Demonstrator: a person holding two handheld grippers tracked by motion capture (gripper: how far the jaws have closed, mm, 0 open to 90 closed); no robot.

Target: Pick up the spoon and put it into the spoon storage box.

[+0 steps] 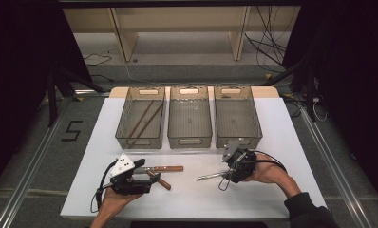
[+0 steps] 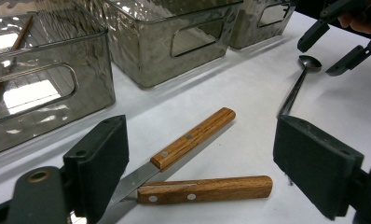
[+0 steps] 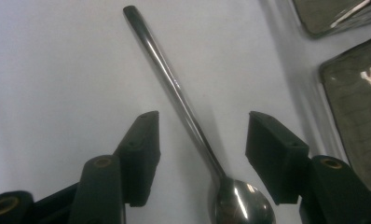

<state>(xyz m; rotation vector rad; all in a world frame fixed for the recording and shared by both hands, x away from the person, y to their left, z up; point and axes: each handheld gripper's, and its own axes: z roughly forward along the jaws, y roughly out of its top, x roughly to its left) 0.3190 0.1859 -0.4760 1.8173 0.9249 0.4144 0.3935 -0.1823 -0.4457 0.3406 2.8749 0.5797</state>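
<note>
A metal spoon (image 1: 210, 176) lies on the white table, its bowl toward my right gripper (image 1: 226, 174). In the right gripper view the spoon (image 3: 183, 105) runs up between the jaws of the right gripper (image 3: 202, 128). The pads stand apart on either side of the neck and do not touch it, so this gripper is open. Two wood-handled knives (image 1: 165, 168) lie crossed in front of my left gripper (image 1: 148, 177). The left gripper (image 2: 197, 154) is open, with the knife handles (image 2: 193, 137) lying on the table between its wide jaws.
Three clear plastic bins (image 1: 189, 141) stand in a row at the back of the table. The left bin (image 1: 125, 128) holds brown sticks (image 1: 144, 118). The table's front edge runs just below both hands.
</note>
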